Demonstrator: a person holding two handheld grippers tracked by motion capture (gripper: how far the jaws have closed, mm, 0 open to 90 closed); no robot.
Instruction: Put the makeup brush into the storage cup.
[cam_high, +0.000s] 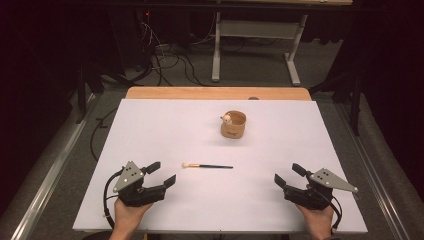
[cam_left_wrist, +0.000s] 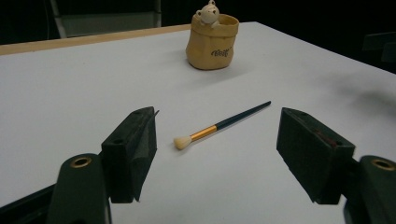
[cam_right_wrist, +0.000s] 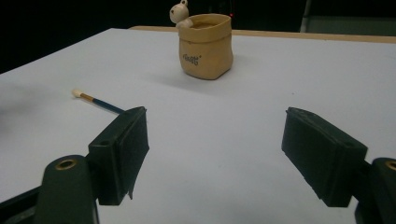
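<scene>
Presently, a paintbrush (cam_high: 207, 165) is seen lying flat on the counter (cam_high: 165, 125), its long axis running nine to three o'clock, bristles toward nine. It is judged nearer the left gripper (cam_high: 161, 175), at its one o'clock; the right gripper (cam_high: 288, 175) is farther. Both grippers are held released, empty.

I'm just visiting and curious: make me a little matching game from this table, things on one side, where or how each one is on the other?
Things:
1. paintbrush
2. bear pot
3. left gripper
4. right gripper

Descriptions:
A. stands upright toward the far side of the table
B. held open at the near right
C. lies flat in the middle
D. held open at the near left, close to the bristles

Pairs: 1-C, 2-A, 3-D, 4-B
</scene>
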